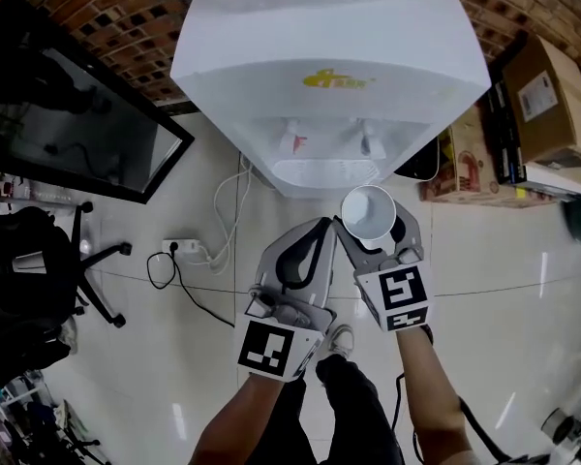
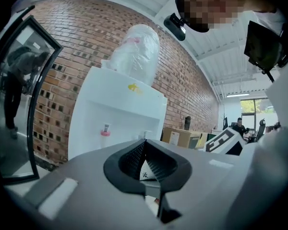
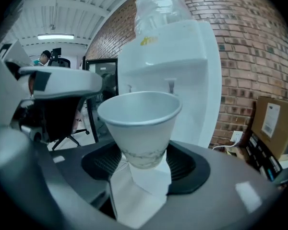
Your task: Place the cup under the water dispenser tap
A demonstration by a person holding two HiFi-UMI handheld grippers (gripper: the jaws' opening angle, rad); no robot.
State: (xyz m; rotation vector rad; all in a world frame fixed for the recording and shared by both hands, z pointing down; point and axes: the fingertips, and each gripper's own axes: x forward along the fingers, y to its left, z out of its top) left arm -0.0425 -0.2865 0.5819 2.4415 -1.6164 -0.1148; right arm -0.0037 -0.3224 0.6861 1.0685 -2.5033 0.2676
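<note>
A white paper cup (image 1: 368, 213) stands upright with its mouth up, and my right gripper (image 1: 374, 234) is shut on its lower body. In the right gripper view the cup (image 3: 140, 123) sits between the dark pads (image 3: 187, 164). The white water dispenser (image 1: 329, 76) stands just ahead, its red tap (image 1: 292, 141) and second tap (image 1: 363, 143) above the drip tray (image 1: 326, 170). The cup is in front of the tray, not under a tap. My left gripper (image 1: 327, 225) is beside the cup on its left, jaws shut with nothing between them; its view shows the dispenser (image 2: 115, 114) ahead.
Cardboard boxes (image 1: 552, 95) stand right of the dispenser against the brick wall. A power strip (image 1: 186, 250) with cables lies on the tiled floor to the left. A black-framed glass panel (image 1: 77, 124) and an office chair (image 1: 39, 260) are further left.
</note>
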